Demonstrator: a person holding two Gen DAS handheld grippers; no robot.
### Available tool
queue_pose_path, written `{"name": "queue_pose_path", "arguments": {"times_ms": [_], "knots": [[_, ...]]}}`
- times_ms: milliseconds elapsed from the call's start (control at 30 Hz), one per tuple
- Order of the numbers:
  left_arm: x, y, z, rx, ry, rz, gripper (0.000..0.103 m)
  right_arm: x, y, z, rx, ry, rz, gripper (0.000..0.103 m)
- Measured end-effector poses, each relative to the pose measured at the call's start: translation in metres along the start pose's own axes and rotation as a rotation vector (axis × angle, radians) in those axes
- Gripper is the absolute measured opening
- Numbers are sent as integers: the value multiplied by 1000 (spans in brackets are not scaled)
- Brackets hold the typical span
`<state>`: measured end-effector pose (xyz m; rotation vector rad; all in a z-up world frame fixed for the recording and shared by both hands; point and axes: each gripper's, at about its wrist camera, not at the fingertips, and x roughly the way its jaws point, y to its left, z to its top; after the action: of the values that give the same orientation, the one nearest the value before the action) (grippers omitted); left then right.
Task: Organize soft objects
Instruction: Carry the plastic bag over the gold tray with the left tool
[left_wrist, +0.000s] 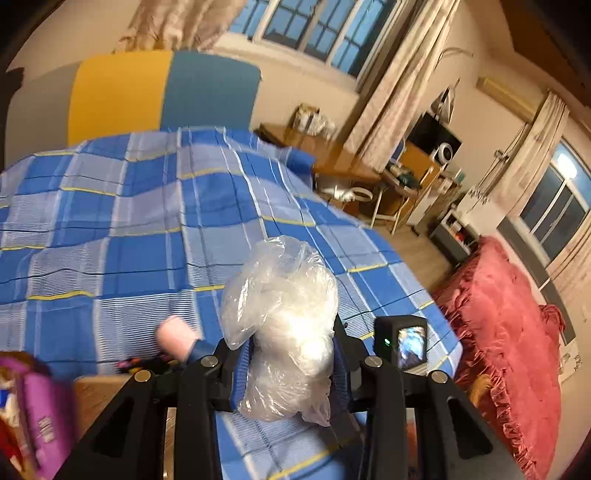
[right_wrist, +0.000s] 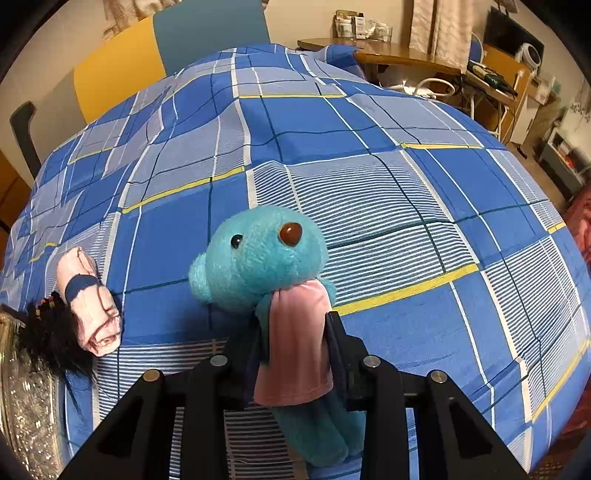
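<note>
Left gripper (left_wrist: 291, 354): matte black plastic frame, two angular linkage arms per side with triangular cut-outs, round silver pivot pins at the joints, blue ribbed pads on the inner finger faces. Right gripper (right_wrist: 295, 347): same black frame, same silver pivot pins, dark pads on the inner finger faces. No cables visible.

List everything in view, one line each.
plastic bag: one, clear, crumpled, between left gripper's fingers
plush bear: one, turquoise with pink garment, in right gripper
doll: one, pink clothes, black hair, lying on bed at left
bedspread: one, blue plaid, covering bed
headboard: one, yellow and teal, behind bed
ruffled cover: one, red, beside bed
left gripper: black, shut on bag
right gripper: black, shut on bear
</note>
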<state>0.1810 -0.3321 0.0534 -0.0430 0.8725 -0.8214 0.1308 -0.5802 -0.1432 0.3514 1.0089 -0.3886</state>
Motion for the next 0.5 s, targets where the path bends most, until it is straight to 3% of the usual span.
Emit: {"name": "queue_pose_path", "arguments": {"times_ms": [233,333,500], "knots": [[-99,70,-24,-79,-85,17,37,-2,3,-3,-34,-18,-17,33],[-132,117,-39,-144,-109,82,37,-2,5,-4,-48,-24,-26,33],[-153,188,-71,-264,-86,173,37,-3,6,-6,-55,-38,-25,34]]}}
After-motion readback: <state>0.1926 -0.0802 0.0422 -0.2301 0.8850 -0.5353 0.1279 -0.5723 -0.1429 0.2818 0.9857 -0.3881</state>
